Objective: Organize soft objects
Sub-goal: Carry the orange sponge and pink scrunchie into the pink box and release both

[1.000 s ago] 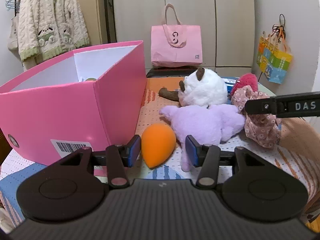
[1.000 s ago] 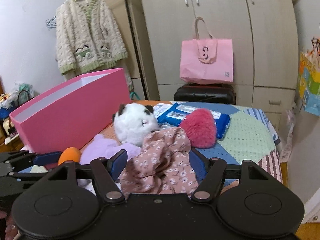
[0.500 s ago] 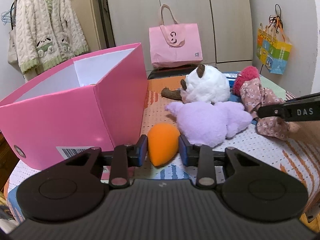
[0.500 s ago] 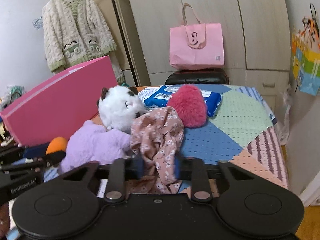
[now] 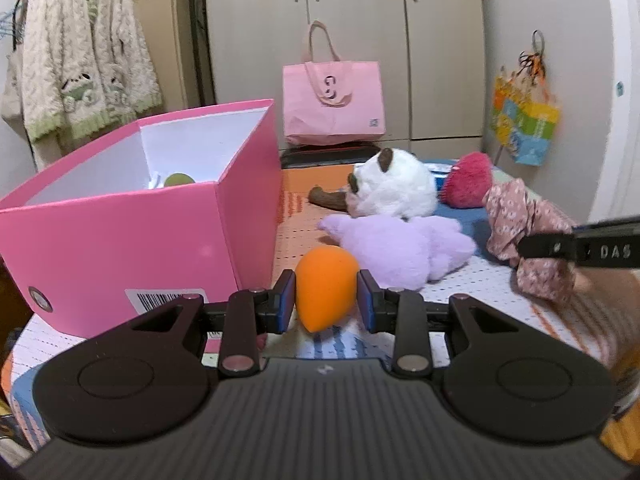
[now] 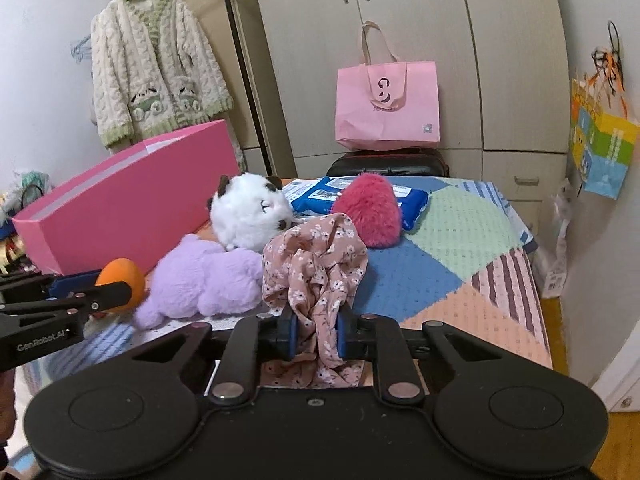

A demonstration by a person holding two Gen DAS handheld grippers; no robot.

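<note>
My left gripper (image 5: 326, 300) is shut on an orange egg-shaped sponge (image 5: 324, 280) and holds it just above the quilt, beside the open pink box (image 5: 132, 240). My right gripper (image 6: 314, 334) is shut on a pink floral cloth (image 6: 316, 264) and lifts its bunched folds. A purple plush (image 5: 396, 248) lies between the two grippers. A white panda plush (image 5: 394, 188) and a magenta fuzzy plush (image 5: 466, 180) lie behind it. The cloth also shows in the left wrist view (image 5: 528, 236).
The box holds a greenish round thing (image 5: 178, 180). A blue wipes pack (image 6: 360, 196) lies at the back of the patchwork quilt (image 6: 460, 248). A pink tote bag (image 6: 386, 108) stands on a black case before the wardrobe. A cardigan (image 6: 156, 64) hangs at left.
Both grippers closed: the left one on the orange sponge, the right one on the floral cloth. Both have since risen a little with their loads.
</note>
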